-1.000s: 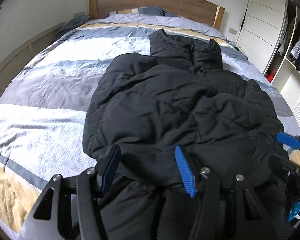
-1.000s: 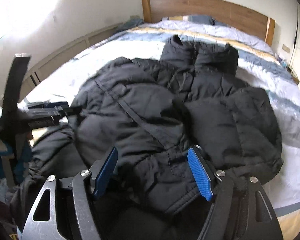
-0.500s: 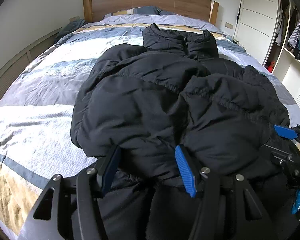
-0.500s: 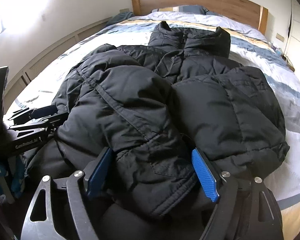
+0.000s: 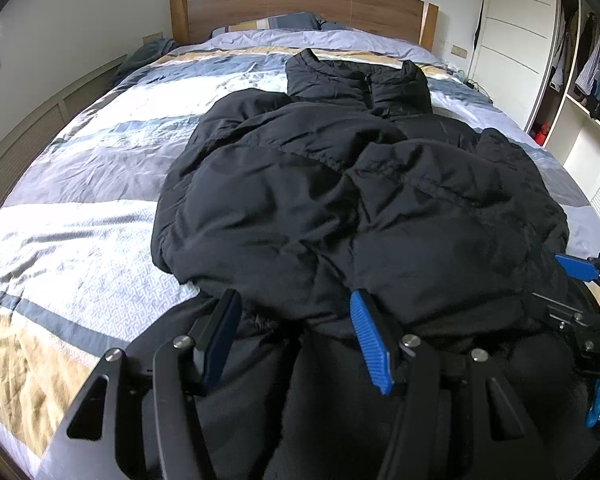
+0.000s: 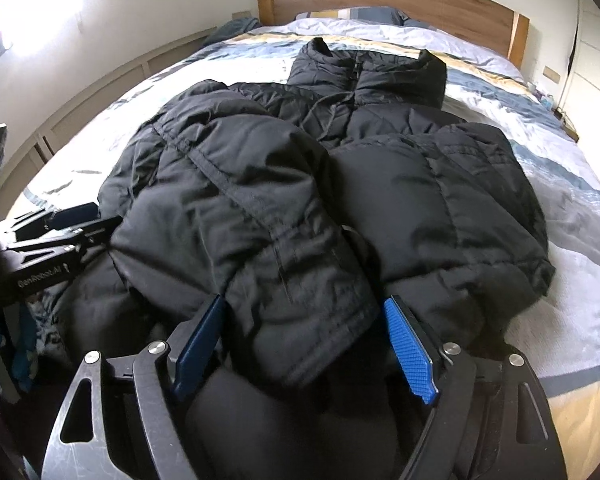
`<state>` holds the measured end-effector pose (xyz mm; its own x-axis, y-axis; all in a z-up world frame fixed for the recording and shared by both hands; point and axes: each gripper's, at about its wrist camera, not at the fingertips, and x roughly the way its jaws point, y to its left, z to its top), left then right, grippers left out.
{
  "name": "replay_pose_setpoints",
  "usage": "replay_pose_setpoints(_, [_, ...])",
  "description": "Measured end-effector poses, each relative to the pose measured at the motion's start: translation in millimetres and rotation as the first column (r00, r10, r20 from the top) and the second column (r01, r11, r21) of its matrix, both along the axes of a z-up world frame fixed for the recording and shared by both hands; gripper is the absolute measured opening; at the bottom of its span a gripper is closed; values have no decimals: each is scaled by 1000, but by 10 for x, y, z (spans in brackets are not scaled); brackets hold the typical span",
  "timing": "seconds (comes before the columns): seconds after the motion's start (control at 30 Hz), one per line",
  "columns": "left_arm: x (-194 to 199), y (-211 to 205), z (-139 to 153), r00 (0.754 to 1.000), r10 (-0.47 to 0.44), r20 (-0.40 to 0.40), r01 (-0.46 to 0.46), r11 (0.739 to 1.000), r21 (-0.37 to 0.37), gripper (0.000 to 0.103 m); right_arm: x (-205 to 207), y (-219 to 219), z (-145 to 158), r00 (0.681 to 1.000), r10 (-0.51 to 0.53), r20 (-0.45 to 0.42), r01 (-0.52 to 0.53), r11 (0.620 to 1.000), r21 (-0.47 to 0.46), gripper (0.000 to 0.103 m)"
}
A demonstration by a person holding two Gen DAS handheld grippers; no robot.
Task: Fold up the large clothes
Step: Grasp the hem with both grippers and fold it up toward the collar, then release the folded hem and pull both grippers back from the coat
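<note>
On the bed (image 5: 80,216), over a striped quilt of grey, white and ochre bands, lies a black puffer jacket (image 5: 340,200). Collar end points toward the wooden headboard (image 5: 300,4); collar stands up, zipped. Lower half of the jacket is doubled up over the body, making two thick rounded folds side by side, hem ends nearest the foot of the bed.

Left gripper (image 5: 296,324): at the near edge of the left-hand fold, blue pads spread with a thick roll of jacket fabric bulging between them. Whether the pads actually press the cloth — cannot tell; the fabric fills the gap but hides the contact.

Right gripper (image 6: 304,328): at the near edge of the other fold, a stitched hem panel sitting between its blue pads. Jaws wide; left pad looks to touch the fabric, right pad shows a sliver of gap. Grip not certain.

Each gripper shows at the edge of the other's view, close beside the jacket.

Wardrobe (image 5: 512,40) with white doors and open shelves of hanging clothes stands to the right of the bed. Pillows (image 5: 284,22) rest against the headboard.
</note>
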<state>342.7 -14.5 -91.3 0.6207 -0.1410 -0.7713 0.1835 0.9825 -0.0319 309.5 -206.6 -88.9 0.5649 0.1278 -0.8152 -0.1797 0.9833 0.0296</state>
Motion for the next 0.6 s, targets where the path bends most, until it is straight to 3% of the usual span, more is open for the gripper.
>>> replay_pose_setpoints(0.2, [-200,-30,142,1000,-10,20,10,1000,5,55,-193,-42,75,1000,-16,-2,16,999,-33,79])
replay_pose_setpoints(0.6, [-810,15,577,990,-11,139,10,1000,11,55,-752,2,390,998,-22,61,24,999,-36,79])
